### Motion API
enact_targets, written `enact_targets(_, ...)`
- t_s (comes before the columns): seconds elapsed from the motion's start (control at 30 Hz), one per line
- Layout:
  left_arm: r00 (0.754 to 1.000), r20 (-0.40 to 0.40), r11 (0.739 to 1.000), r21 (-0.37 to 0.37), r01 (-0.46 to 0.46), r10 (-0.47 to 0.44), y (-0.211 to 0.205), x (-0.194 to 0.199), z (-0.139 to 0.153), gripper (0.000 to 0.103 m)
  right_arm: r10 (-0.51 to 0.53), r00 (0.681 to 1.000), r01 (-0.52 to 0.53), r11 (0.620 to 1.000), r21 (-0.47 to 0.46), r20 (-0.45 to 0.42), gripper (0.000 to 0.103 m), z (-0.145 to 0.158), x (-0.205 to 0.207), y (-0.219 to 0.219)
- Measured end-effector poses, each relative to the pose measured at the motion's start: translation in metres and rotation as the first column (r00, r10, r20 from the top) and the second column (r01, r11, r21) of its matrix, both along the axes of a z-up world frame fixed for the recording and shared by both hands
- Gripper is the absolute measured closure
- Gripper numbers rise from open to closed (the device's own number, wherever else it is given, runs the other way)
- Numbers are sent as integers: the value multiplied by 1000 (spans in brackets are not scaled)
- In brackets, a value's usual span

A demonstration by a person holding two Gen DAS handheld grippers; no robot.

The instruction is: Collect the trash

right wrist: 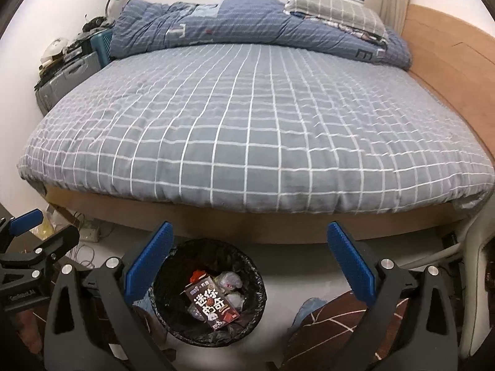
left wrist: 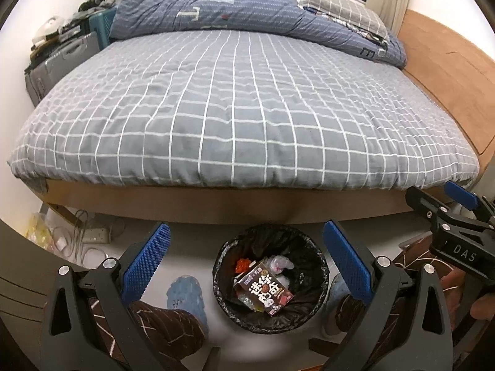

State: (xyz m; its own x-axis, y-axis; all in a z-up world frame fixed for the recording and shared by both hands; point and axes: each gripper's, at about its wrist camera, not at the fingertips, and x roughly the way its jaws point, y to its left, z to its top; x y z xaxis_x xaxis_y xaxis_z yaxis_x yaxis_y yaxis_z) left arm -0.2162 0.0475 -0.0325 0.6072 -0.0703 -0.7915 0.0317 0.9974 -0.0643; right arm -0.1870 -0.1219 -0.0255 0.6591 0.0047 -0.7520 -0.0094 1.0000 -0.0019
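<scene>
Left gripper [left wrist: 247, 256] and right gripper [right wrist: 249, 259] both stood wide apart, holding nothing, above a black-lined trash bin [left wrist: 318, 266] on the floor before the bed [left wrist: 241, 117]. A dark snack box [left wrist: 264, 292] (printed face up) lay inside the bin among crumpled plastic wrappers [left wrist: 280, 262].

A big bed [left wrist: 241, 117] and the floor [left wrist: 185, 253]

A blue blanket [left wrist: 216, 12] and pillow [left wrist: 340, 9] lie on the bed. A bin [left wrist: 318, 266] stands on the floor.
</scene>
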Motion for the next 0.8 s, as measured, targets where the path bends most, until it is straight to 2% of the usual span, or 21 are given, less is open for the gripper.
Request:
enact_targets(0.3, 999, 43, 1000, 17, 18, -19, -12, -2, 23, 6, -23, 999, 23, 1000, -9, 36, 7, 25, -9, -9)
enact_targets(0.8, 999, 46, 1000, 26, 13, -14, -13, -8, 24, 6, -16, 999, 16, 1000, 7, 39, 7, 27, -14, -5)
